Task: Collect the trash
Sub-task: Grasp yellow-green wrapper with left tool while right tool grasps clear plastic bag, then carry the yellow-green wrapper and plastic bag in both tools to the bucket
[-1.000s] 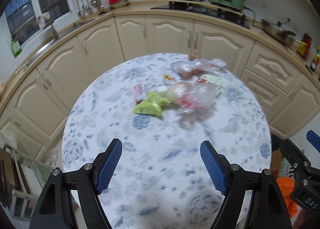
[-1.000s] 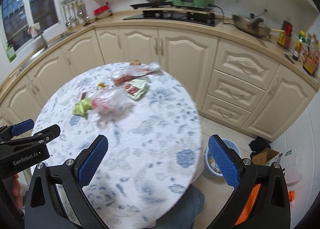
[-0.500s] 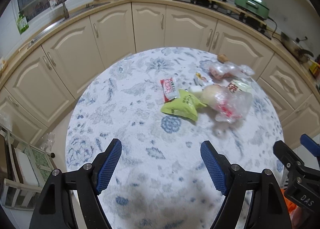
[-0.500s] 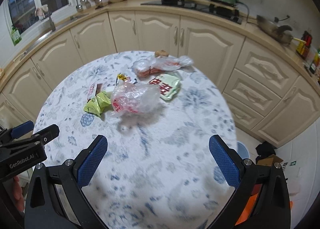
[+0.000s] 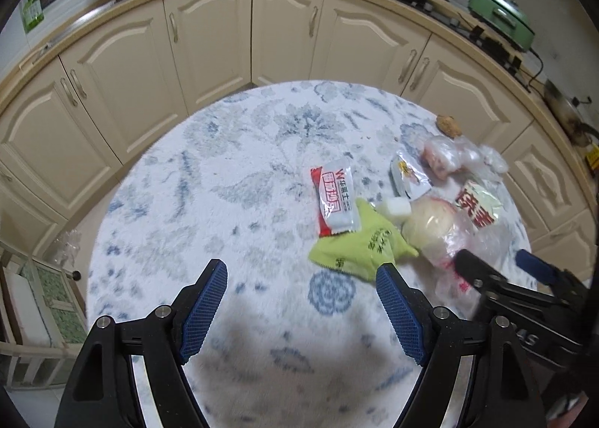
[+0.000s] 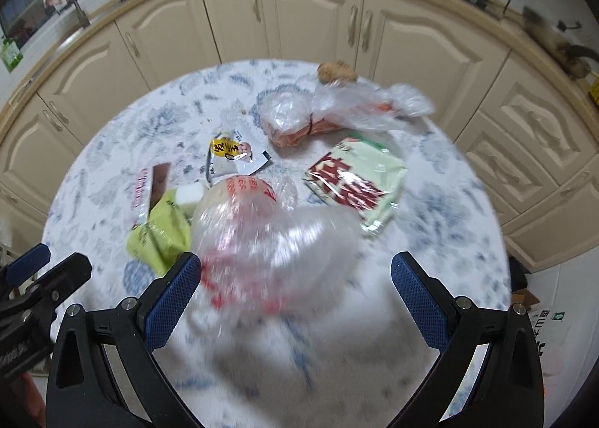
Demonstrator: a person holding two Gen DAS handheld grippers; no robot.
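Trash is gathered toward the far right edge of the round floral surface (image 5: 224,203): a yellow-green packet (image 5: 359,248), a red-and-white wrapper (image 5: 335,199), a clear plastic bag (image 6: 273,241) and a pale green packet (image 6: 359,185). Left gripper (image 5: 301,312) fingers are spread over bare cloth; right gripper (image 6: 295,297) fingers are spread either side of the clear bag, with nothing pinched.

counter (image 5: 232,203): white cloth, blue-grey floral print. wrapper (image 5: 336,201): white with red band and lettering. pouch (image 5: 359,245): lime green, dark print. plastic bag (image 6: 277,237): clear, red print. packet (image 6: 355,185): pale green, red-and-white characters. cabinets (image 5: 209,39): cream. jaws: black, blue textured pads (image 5: 204,310).
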